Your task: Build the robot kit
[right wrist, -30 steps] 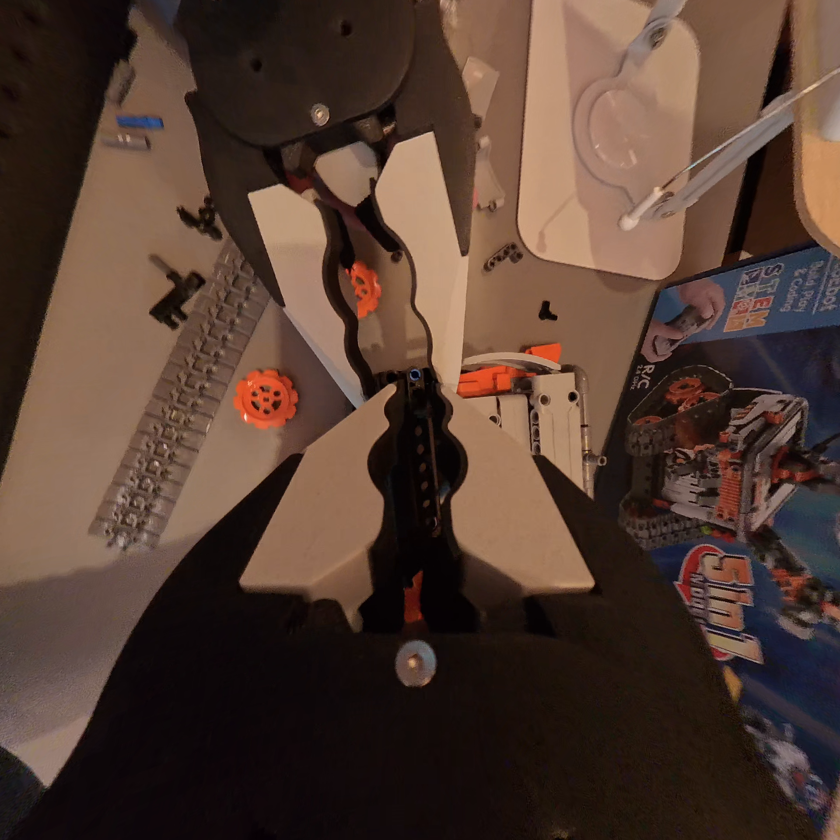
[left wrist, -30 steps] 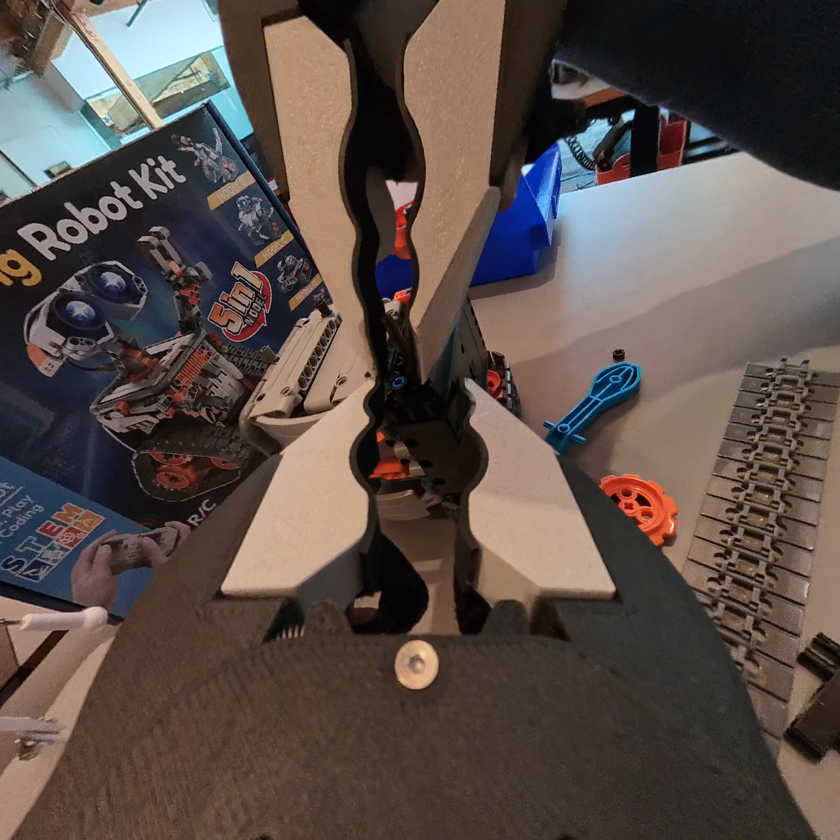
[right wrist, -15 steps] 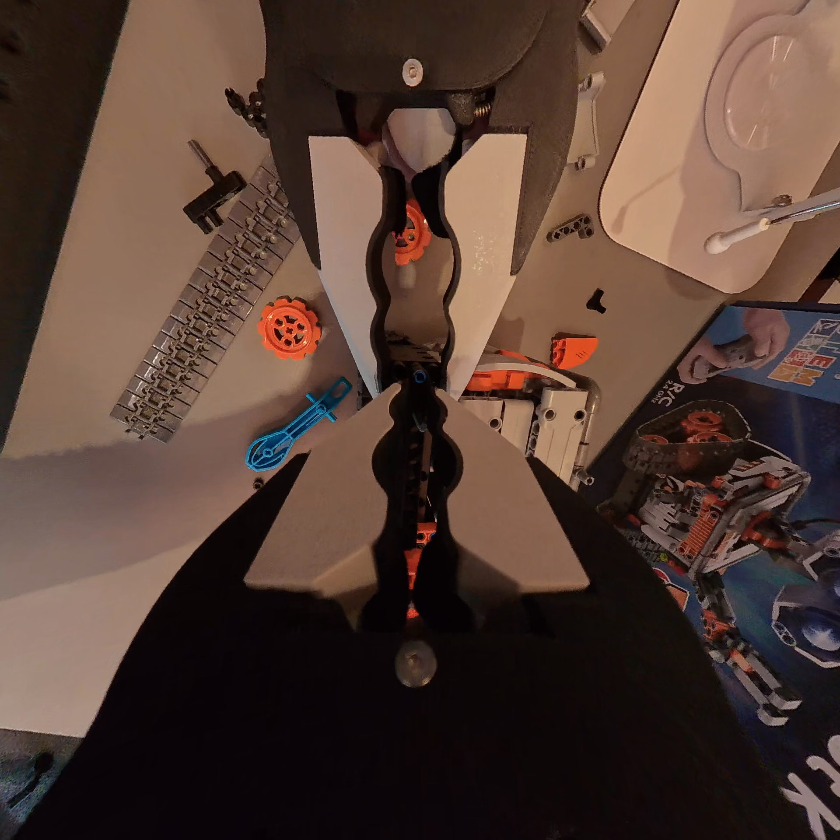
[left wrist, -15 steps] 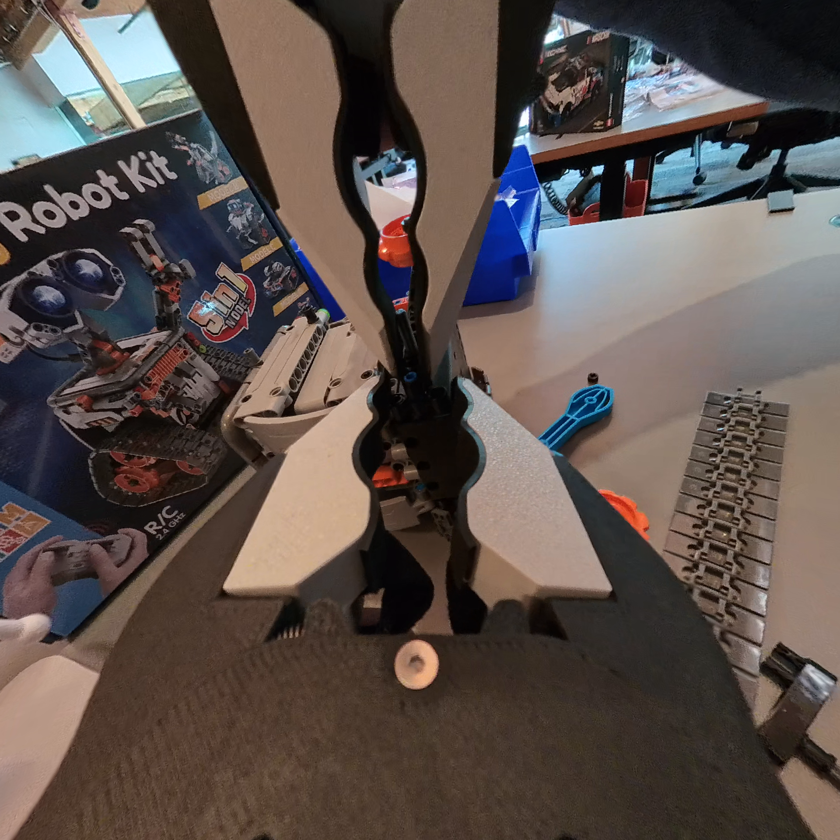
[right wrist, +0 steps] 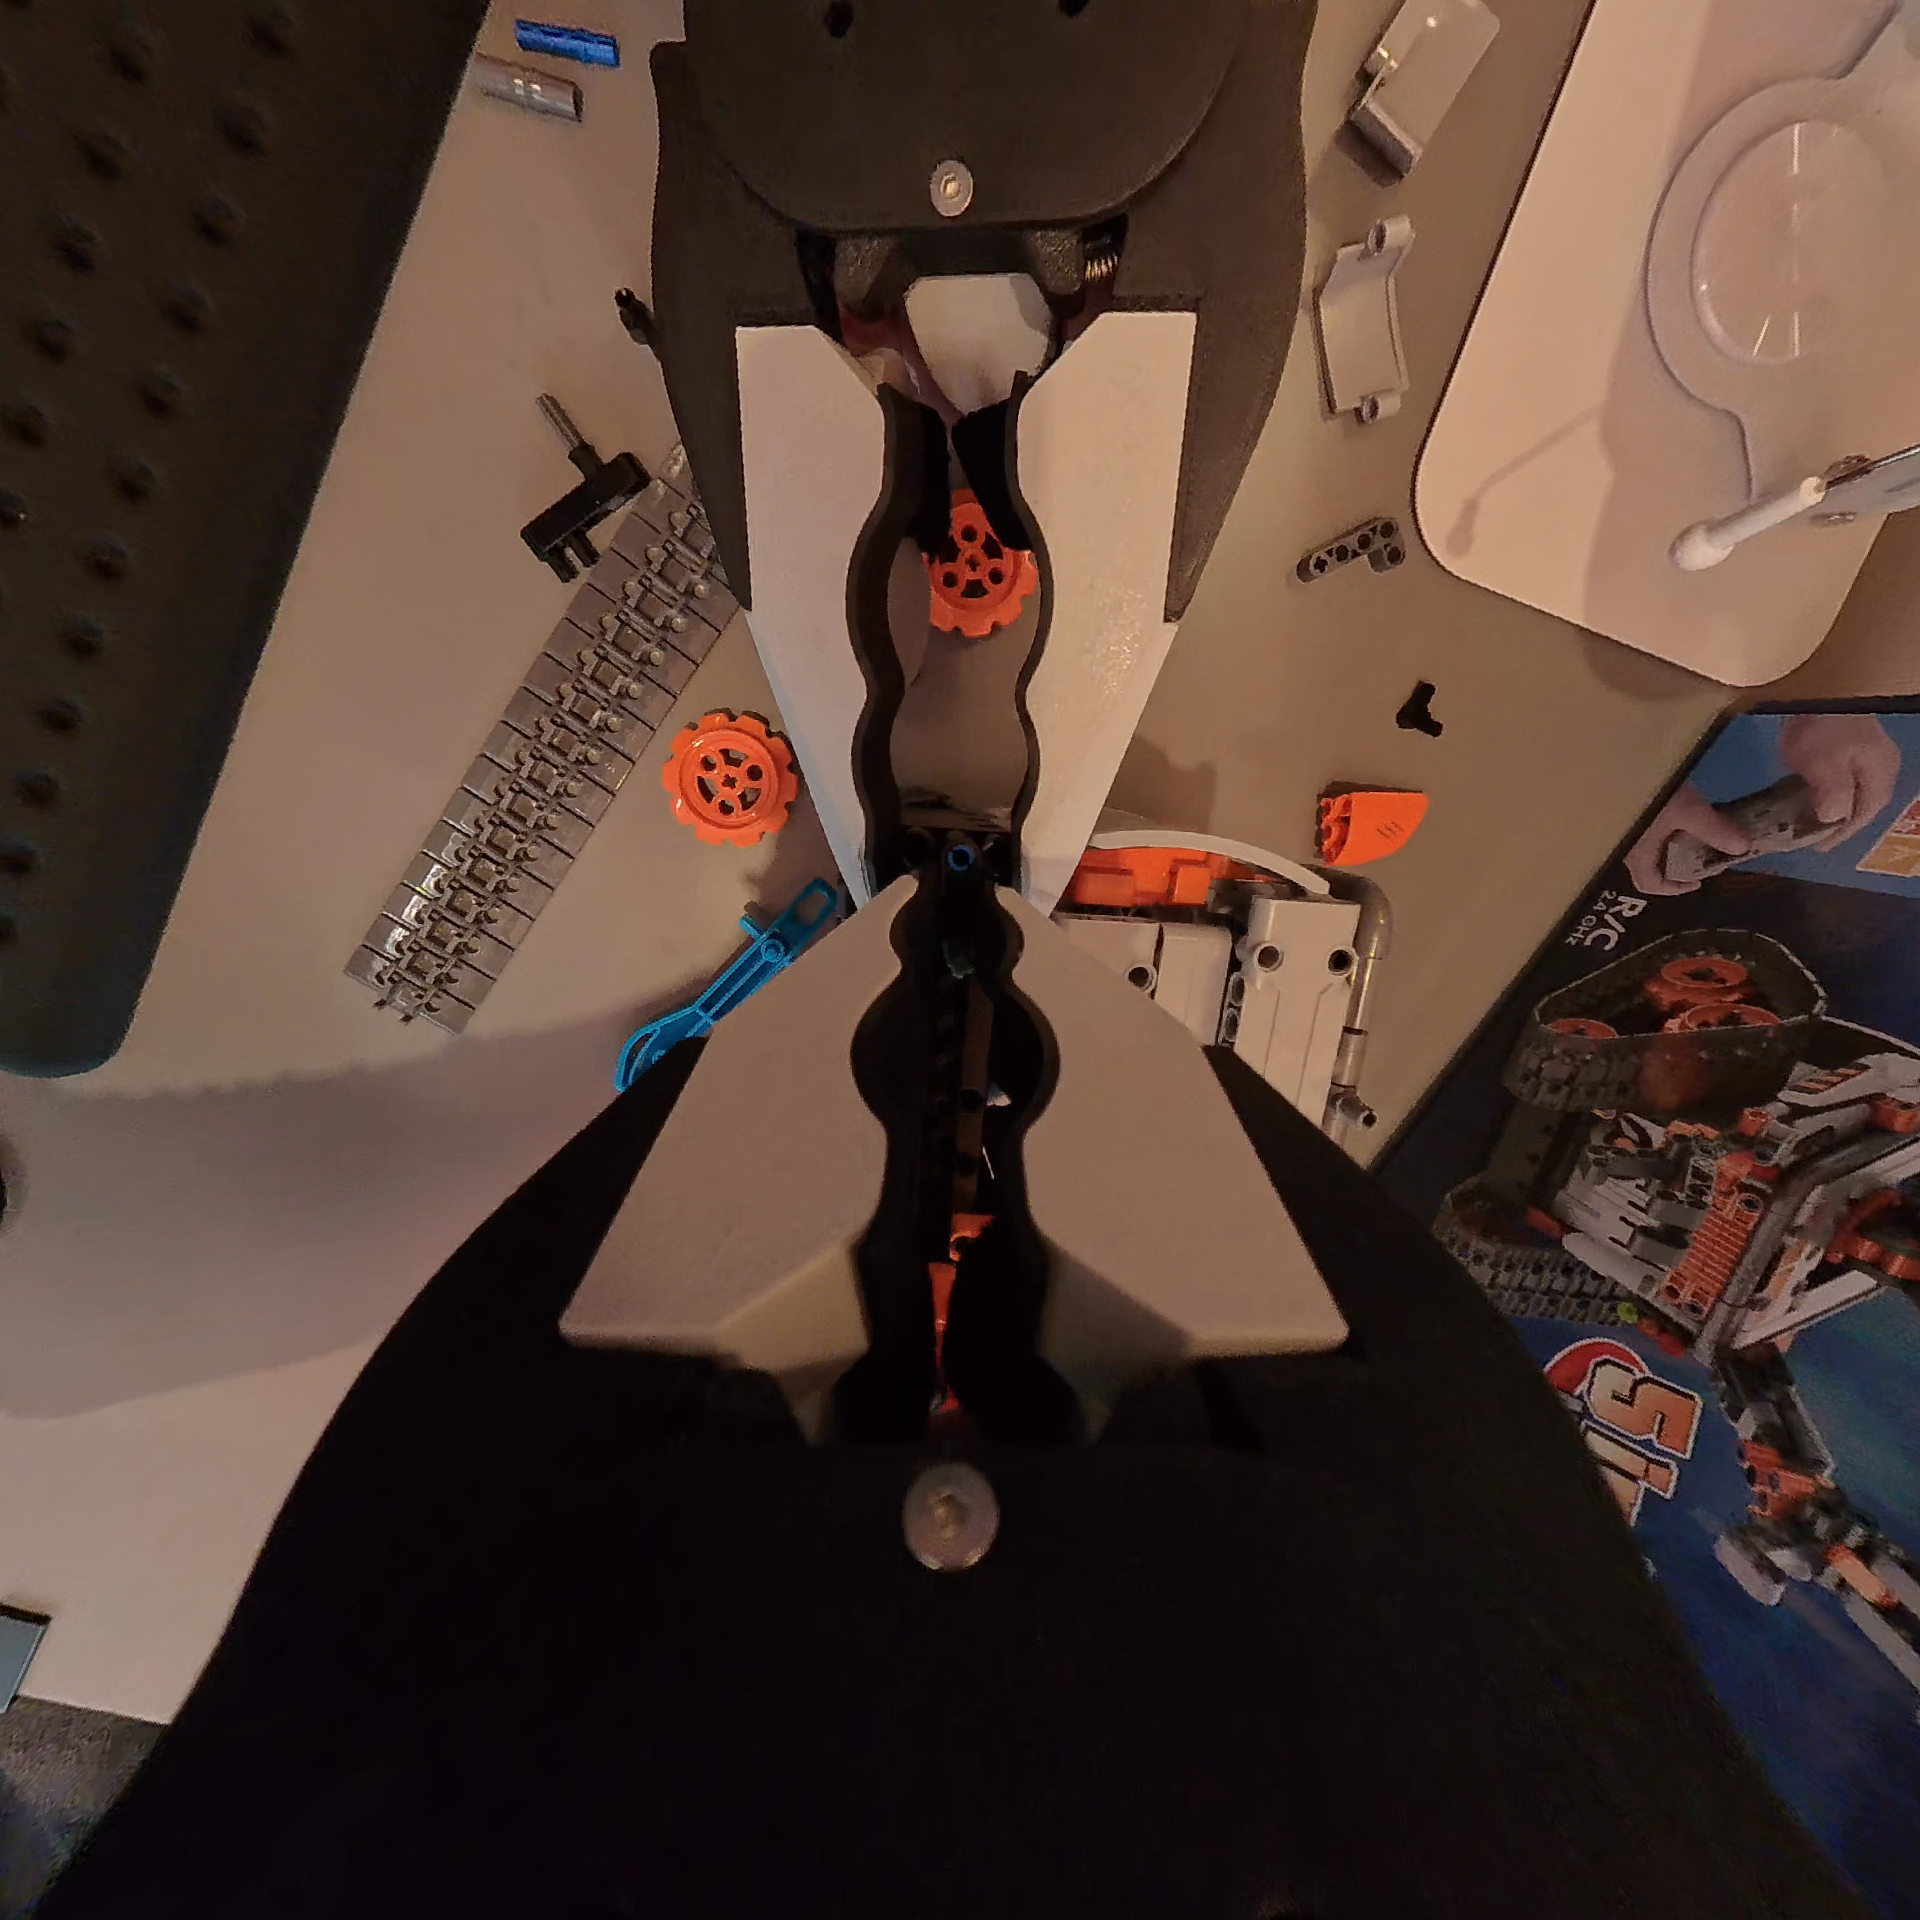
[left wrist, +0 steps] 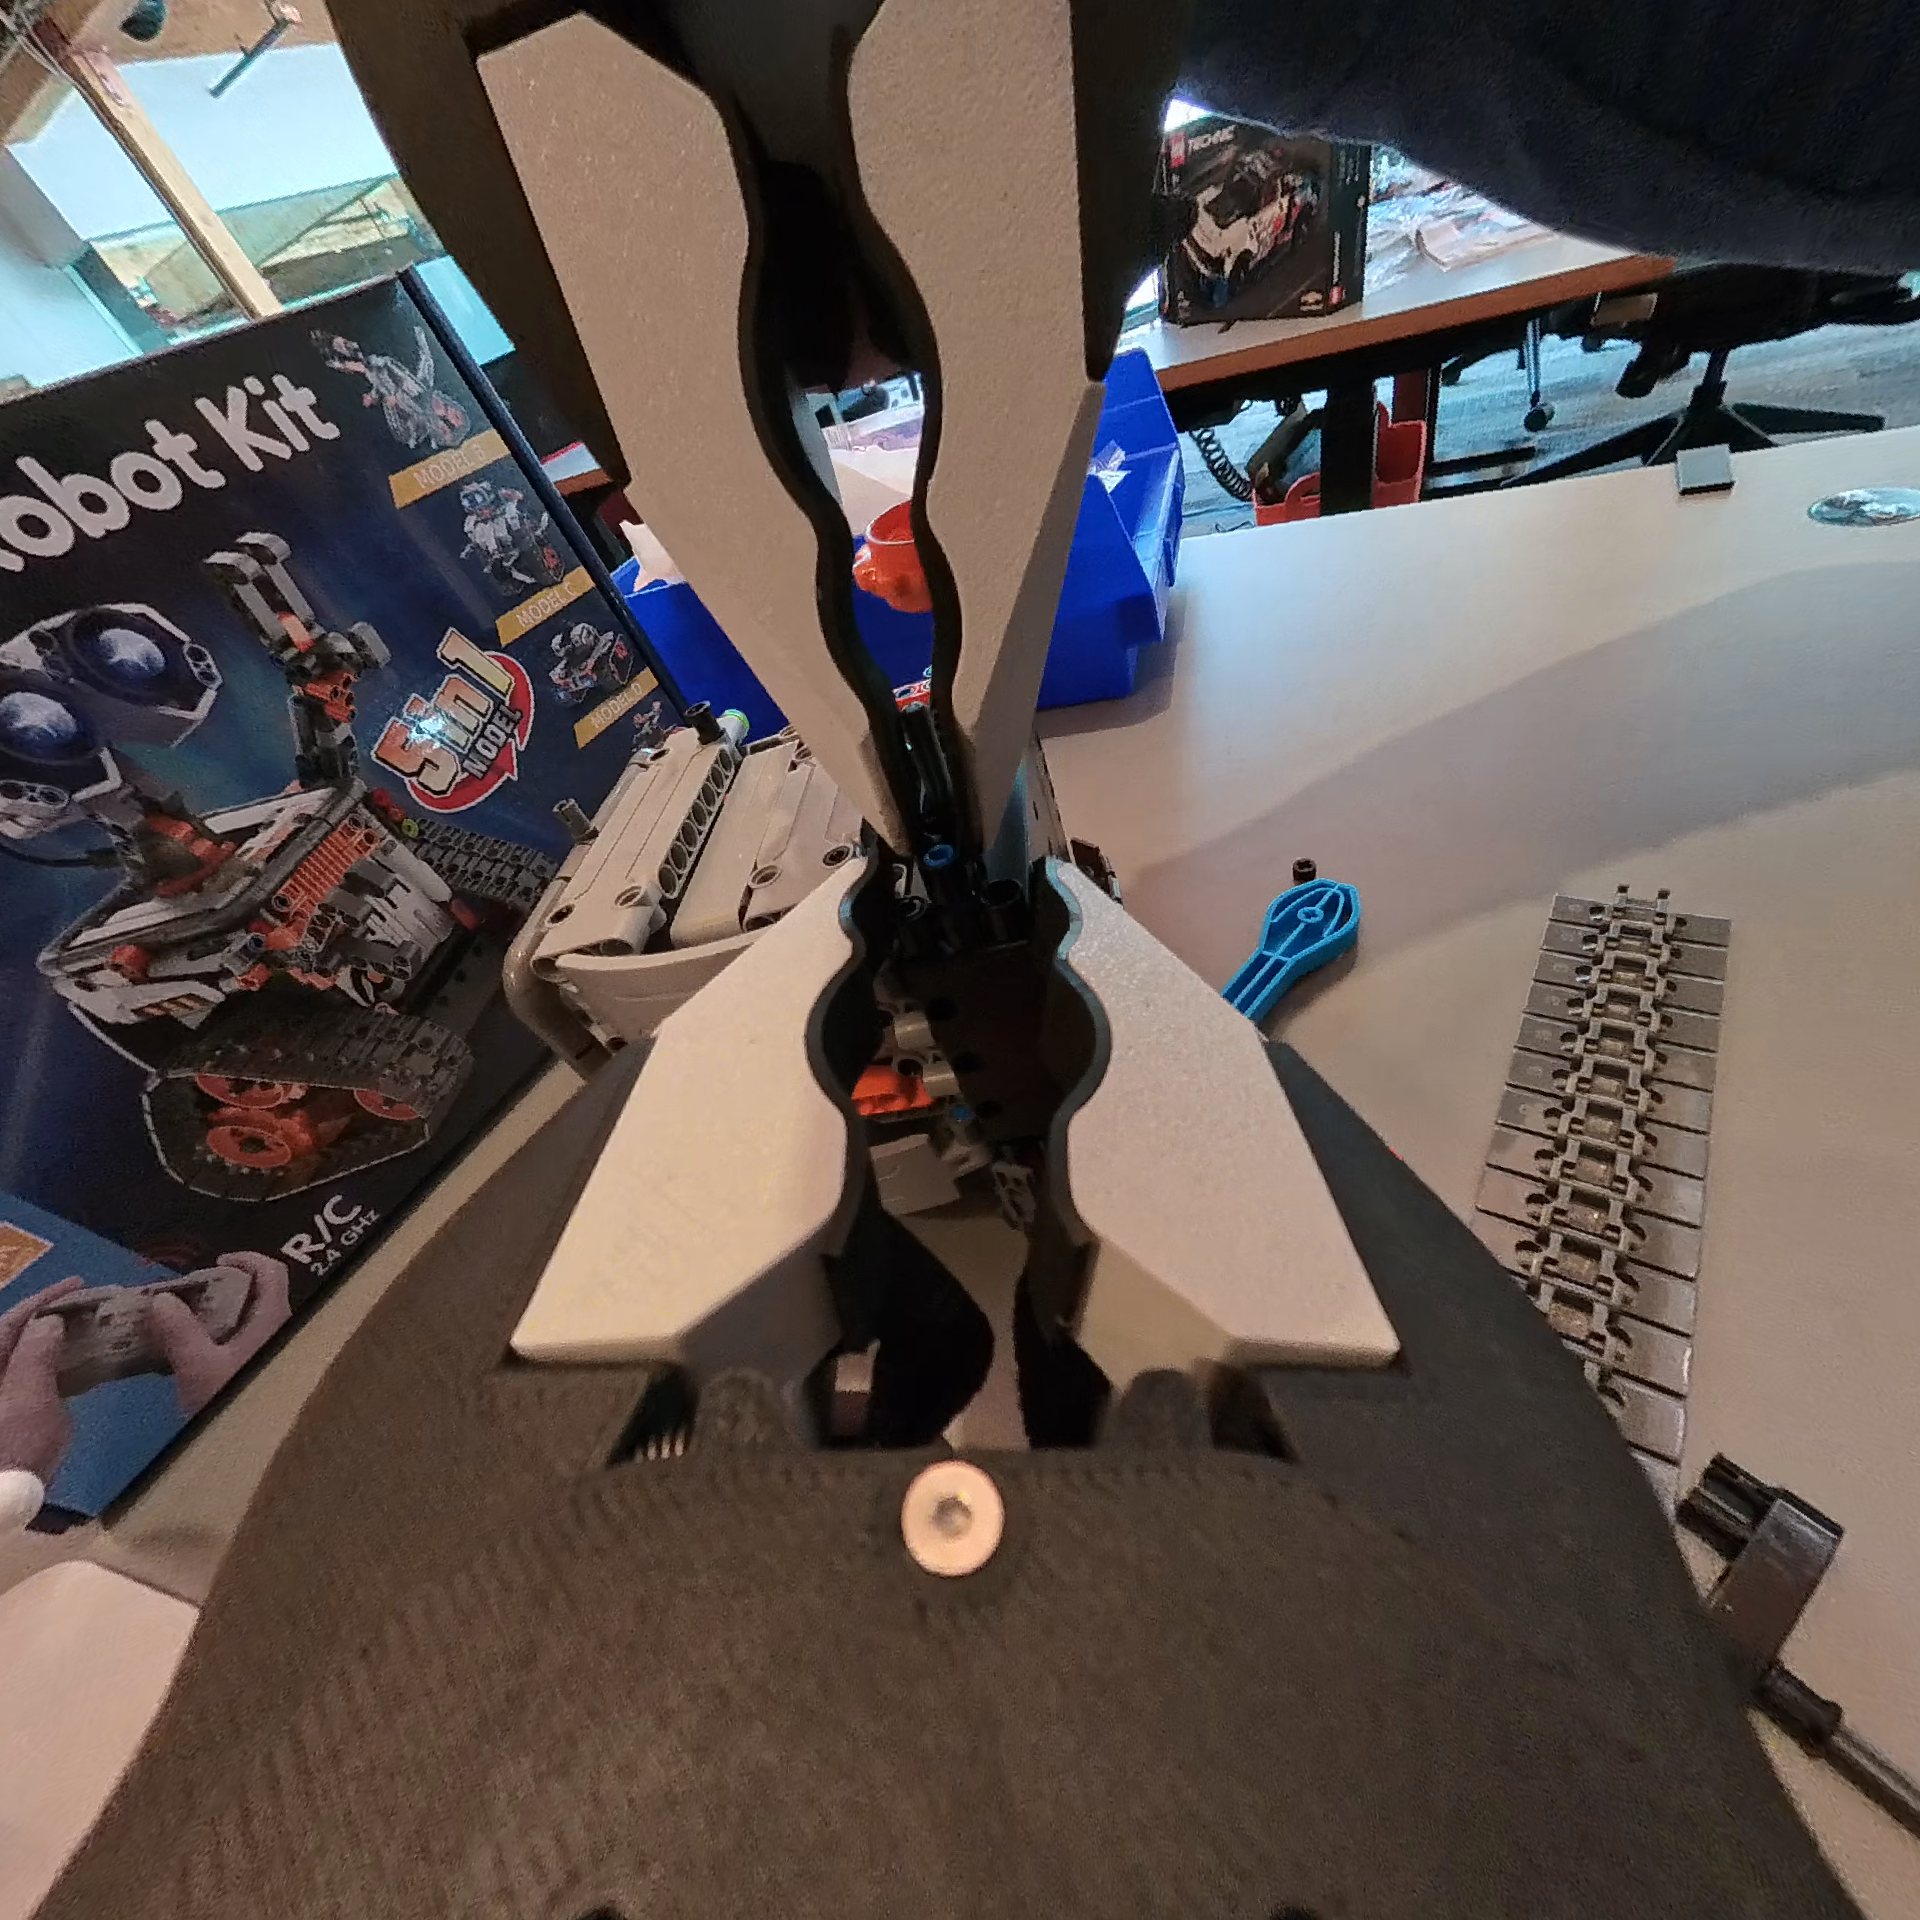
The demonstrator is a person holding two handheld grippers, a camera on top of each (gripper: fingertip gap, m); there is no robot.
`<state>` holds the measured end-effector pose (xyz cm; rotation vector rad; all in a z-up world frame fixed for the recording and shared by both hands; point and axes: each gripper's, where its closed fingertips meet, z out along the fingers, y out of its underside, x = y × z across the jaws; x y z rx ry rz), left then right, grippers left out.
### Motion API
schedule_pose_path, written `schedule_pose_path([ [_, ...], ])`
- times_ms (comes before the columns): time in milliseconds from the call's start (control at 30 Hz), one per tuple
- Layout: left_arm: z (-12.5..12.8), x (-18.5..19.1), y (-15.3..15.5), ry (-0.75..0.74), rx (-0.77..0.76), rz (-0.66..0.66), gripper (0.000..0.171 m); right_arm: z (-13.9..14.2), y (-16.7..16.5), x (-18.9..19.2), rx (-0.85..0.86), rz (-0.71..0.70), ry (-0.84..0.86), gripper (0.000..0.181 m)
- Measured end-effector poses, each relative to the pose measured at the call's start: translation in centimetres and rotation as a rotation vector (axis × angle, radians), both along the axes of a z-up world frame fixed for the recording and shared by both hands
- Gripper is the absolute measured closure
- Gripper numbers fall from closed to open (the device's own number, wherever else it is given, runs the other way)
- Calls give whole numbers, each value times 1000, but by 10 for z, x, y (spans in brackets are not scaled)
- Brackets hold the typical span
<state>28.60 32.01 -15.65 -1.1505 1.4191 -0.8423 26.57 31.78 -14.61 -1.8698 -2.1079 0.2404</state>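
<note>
**Q.** What does each claw hold?

**A.** Left wrist view: your left claw (left wrist: 956, 883) is pressed in on the dark end of the brick model (left wrist: 707, 862), its pads flanking a black block studded with pins. Your right claw (left wrist: 930, 821) comes in from 12 o'clock, tip to tip with the left. Right wrist view: the right claw (right wrist: 956, 883) is drawn nearly together, pinching a thin black perforated beam (right wrist: 951, 1039) that runs down the gap towards 6 o'clock. The beam looks to be part of the same model, though the joint itself is hidden by the pads.

**Q.** Where does the model sit?

**A.** Its white and grey body (right wrist: 1247, 956) lies at 3 o'clock of the meeting tips and appears to rest on the pale surface (left wrist: 1455, 727), just beside the kit box (right wrist: 1714, 1143). Whether the gripped end is lifted, you cannot tell.

**Q.** What lies about it?

**A.** In the right wrist view, a blue tool (right wrist: 727, 987) lies near at 9 o'clock. One orange sprocket (right wrist: 730, 777) lies at 10 o'clock, and beyond it the grey track strip (right wrist: 540, 769). A second sprocket (right wrist: 977, 566) shows between the left claw's pads, on the surface beneath. An orange wedge (right wrist: 1371, 824) lies at 2 o'clock, well apart from the claws. In the left wrist view, a blue bin (left wrist: 1122, 582) stands behind at 12 o'clock.
</note>
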Motion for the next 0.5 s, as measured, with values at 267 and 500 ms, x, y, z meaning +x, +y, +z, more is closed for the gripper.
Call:
schedule_pose_path([
  [267, 1, 0, -4, -1, 9, -14, 145, 0, -3, -1, 17, -18, 15, 179],
  [500, 2, -2, -1, -2, -13, 8, 144, -2, 0, -3, 63, -47, -118, 176],
])
